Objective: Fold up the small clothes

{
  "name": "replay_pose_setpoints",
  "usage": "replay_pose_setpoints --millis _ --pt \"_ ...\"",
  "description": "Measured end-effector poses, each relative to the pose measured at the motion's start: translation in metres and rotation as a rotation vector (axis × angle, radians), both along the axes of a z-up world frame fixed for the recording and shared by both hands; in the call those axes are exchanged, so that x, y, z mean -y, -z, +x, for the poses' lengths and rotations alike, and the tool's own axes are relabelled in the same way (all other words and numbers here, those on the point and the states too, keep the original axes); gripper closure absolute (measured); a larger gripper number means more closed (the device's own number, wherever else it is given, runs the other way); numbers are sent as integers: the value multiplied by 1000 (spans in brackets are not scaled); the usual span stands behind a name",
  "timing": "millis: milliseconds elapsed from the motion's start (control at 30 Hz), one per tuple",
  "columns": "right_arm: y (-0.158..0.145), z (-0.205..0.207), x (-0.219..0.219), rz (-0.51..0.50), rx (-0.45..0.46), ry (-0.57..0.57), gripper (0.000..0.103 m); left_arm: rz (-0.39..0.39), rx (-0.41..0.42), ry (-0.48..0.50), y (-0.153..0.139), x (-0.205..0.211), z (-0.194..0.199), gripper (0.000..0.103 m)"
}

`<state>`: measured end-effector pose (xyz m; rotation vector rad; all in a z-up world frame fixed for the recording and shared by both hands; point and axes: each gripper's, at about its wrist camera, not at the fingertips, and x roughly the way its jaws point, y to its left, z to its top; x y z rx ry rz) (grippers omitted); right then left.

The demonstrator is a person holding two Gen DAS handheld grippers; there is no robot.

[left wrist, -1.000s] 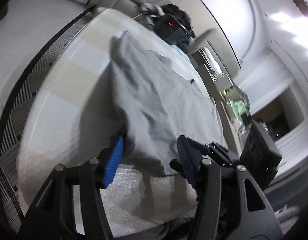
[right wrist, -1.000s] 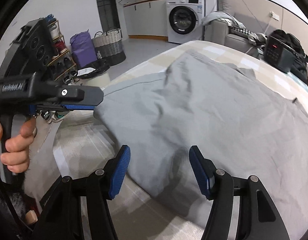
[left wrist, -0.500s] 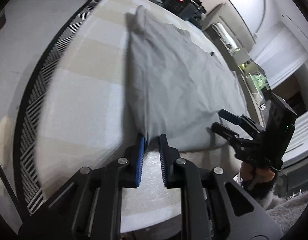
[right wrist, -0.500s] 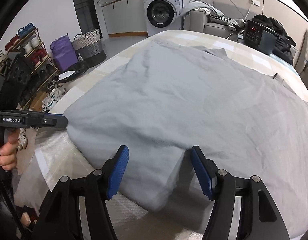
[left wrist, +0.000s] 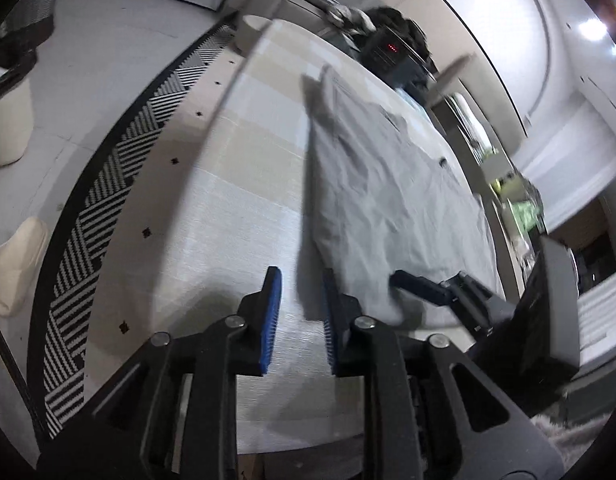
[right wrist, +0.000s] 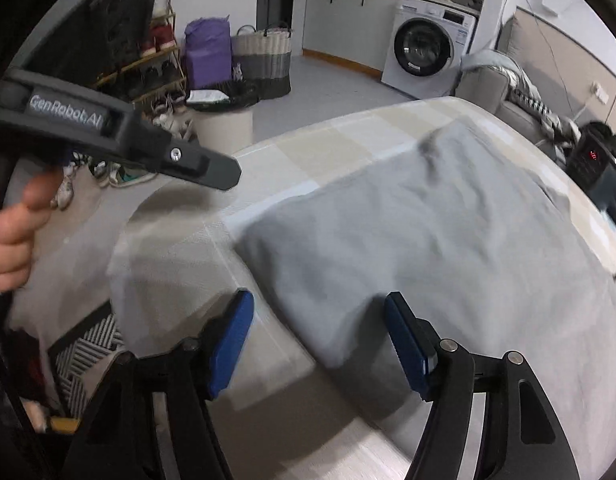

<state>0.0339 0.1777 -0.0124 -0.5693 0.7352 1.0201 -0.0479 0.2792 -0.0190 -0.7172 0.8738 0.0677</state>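
Grey garment (right wrist: 428, 240) flat on table, corner between right gripper's (right wrist: 320, 344) parted jaws

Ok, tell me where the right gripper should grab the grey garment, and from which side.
Probably the near corner of the grey garment, from the table's near edge. That corner lies flat, pointing between the open jaws of the right gripper, with bare tablecloth beside it, so one jaw could slip under the hem.

Both wrist cameras look steeply down along their fingers, close over the same grey garment (left wrist: 392, 184) from neighbouring corners.
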Motion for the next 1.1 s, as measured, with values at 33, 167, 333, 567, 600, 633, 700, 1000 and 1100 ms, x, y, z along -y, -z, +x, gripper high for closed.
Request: replay_pose_setpoints --millis 33,167,333,567,600,633,700,1000,1100 --pt "1 0 -7 0 10 8 37 -12 -2 -20 1 -4 -3 77" --pt "-1 10 -15 -8 30 64 94 -49 13 -69 3 -12 -8 77" --pt "-25 45 29 282 -213 173 96 -224 96 -112 13 -17 -5 69" --pt "-41 77 60 443 -382 238 96 -480 200 -60 16 -5 25 43" --pt "-42 76 60 444 -377 238 96 -496 202 -56 16 -3 31 38" --pt "-44 77 59 443 -378 230 96 -513 208 -58 17 -3 37 31" --pt "-44 75 56 437 -371 224 96 -535 210 -73 22 -5 47 29" --pt "-49 60 58 418 -297 182 96 -652 155 -14 42 -2 104 23" --pt "-50 58 62 425 -281 167 96 -641 115 16 41 3 127 22"
